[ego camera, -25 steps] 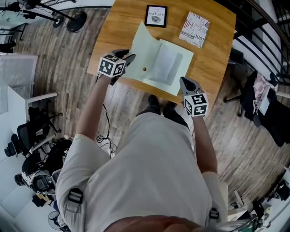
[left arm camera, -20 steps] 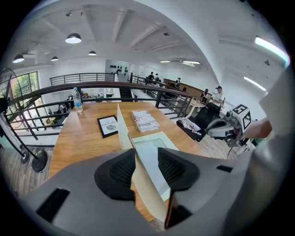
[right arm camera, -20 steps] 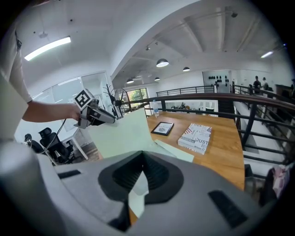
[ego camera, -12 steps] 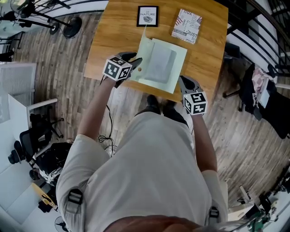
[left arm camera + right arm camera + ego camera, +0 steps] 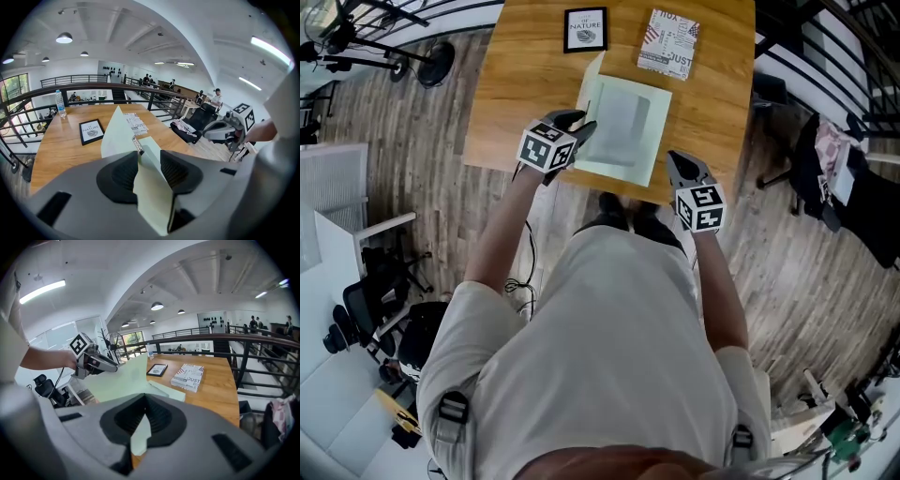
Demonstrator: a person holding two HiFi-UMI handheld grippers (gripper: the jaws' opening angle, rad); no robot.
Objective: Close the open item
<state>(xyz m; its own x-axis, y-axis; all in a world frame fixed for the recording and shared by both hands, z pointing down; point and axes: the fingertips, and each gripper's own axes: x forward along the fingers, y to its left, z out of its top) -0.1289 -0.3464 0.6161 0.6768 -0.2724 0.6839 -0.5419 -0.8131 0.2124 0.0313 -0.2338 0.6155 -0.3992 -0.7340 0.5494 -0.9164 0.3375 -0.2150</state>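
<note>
A pale green folder [image 5: 623,127] lies on the wooden table [image 5: 520,89] near its front edge. Its front cover [image 5: 118,136] stands raised and swung most of the way over the pages. My left gripper [image 5: 579,129] is shut on that cover's free edge, and the sheet [image 5: 152,192] runs between its jaws. My right gripper [image 5: 675,161] sits at the folder's near right edge. In the right gripper view its jaws meet at the tip [image 5: 144,399] with a strip of green folder [image 5: 139,434] between them. There the left gripper [image 5: 93,363] holds the cover up.
A black-framed picture [image 5: 585,30] and a printed book [image 5: 669,44] lie at the far side of the table. A water bottle [image 5: 60,104] stands at its far left corner. A black railing [image 5: 262,362] runs to the right, and office clutter covers the floor at left.
My left gripper has moved right with the cover, swinging it from lying open on the left to nearly over the folder. My right gripper shifted slightly.
</note>
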